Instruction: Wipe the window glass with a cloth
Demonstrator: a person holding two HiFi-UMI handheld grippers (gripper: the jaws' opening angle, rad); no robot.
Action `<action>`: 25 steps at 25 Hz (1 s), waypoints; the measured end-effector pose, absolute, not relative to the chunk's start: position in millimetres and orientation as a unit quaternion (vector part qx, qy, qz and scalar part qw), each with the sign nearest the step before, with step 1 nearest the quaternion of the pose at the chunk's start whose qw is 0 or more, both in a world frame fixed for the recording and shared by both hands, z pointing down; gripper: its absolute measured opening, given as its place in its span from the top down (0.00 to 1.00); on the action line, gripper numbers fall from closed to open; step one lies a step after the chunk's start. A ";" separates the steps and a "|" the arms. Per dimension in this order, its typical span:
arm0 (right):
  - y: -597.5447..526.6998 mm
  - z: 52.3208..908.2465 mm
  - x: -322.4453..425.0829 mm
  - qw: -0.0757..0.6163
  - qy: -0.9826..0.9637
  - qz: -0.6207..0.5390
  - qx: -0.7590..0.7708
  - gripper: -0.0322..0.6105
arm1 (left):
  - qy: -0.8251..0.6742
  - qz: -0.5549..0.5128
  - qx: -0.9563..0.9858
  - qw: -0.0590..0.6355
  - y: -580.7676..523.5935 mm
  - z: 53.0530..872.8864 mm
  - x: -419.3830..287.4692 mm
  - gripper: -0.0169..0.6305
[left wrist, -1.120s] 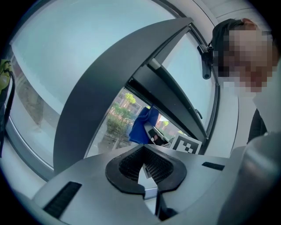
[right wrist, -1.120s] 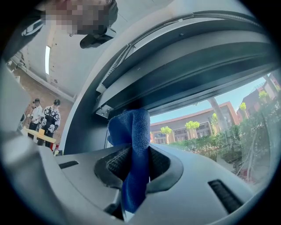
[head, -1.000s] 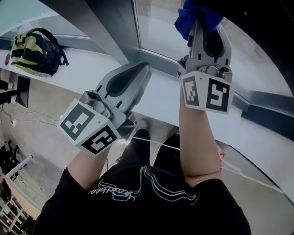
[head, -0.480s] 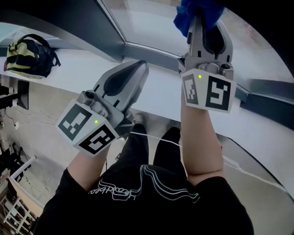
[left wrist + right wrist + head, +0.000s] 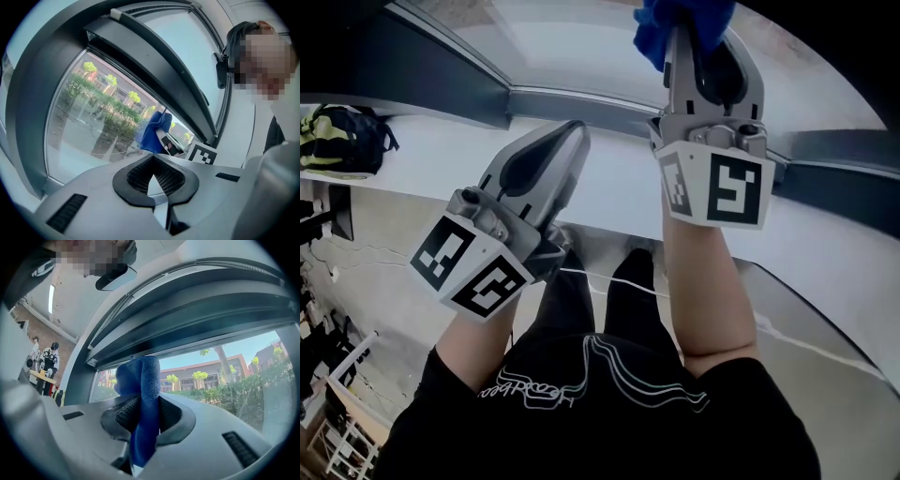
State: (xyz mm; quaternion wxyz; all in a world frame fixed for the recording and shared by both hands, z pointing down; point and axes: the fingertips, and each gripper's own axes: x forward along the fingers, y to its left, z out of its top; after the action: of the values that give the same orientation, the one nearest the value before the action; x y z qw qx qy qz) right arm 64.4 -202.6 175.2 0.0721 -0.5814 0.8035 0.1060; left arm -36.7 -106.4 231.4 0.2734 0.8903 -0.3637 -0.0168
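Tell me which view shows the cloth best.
The right gripper view: the blue cloth fills the centre, pinched in the right claw. The head view shows only a bunched bit at the top edge; the left gripper view shows it small and distant.

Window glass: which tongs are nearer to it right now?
Right. The right tongs, shut on the blue cloth, reach up at the window glass; the left tongs, shut and empty, sit lower, back over the sill.

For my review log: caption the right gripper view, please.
Right gripper shut on a blue cloth, facing the window glass.
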 end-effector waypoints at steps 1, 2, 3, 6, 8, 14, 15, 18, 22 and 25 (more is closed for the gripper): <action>-200.9 176.1 73.0 0.071 0.803 0.105 -0.582 0.85 | -0.363 -0.015 0.891 0.272 -105.5 231.6 -28.4 0.96; -199.4 176.2 81.2 0.070 0.803 0.105 -0.583 0.85 | -0.362 -0.013 0.892 0.270 -104.6 231.7 -20.4 0.97; -198.1 175.6 88.5 0.070 0.803 0.106 -0.583 0.85 | -0.361 -0.011 0.893 0.268 -104.0 231.7 -13.0 0.96; -194.2 173.6 108.2 0.071 0.802 0.108 -0.583 0.85 | -0.361 -0.008 0.894 0.265 -102.0 232.7 4.4 0.96; -191.3 174.3 122.1 0.070 0.801 0.109 -0.585 0.85 | -0.363 -0.008 0.894 0.262 -100.2 233.5 15.5 0.96; -180.1 177.7 169.9 0.067 0.792 0.115 -0.595 0.85 | -0.356 -0.010 0.901 0.248 -94.1 230.5 54.6 0.96; -177.7 178.7 178.2 0.065 0.791 0.116 -0.597 0.85 | -0.353 -0.009 0.902 0.247 -92.5 230.5 62.0 0.96; -171.3 183.2 200.9 0.055 0.788 0.123 -0.601 0.85 | -0.348 -0.006 0.905 0.246 -88.4 234.7 83.6 0.96; -165.2 189.8 236.1 0.054 0.783 0.126 -0.606 0.85 | -0.338 0.002 0.907 0.252 -83.0 249.5 116.9 0.96; -158.9 191.0 265.3 0.059 0.774 0.124 -0.618 0.85 | -0.325 0.013 0.910 0.257 -78.1 257.7 140.8 0.96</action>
State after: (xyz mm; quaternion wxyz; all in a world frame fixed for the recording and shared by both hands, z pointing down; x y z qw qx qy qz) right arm 265.3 -158.9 191.0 0.0589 -0.6179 0.7741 0.1240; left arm 140.8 -78.1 257.7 0.2566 0.9101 -0.3252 0.0130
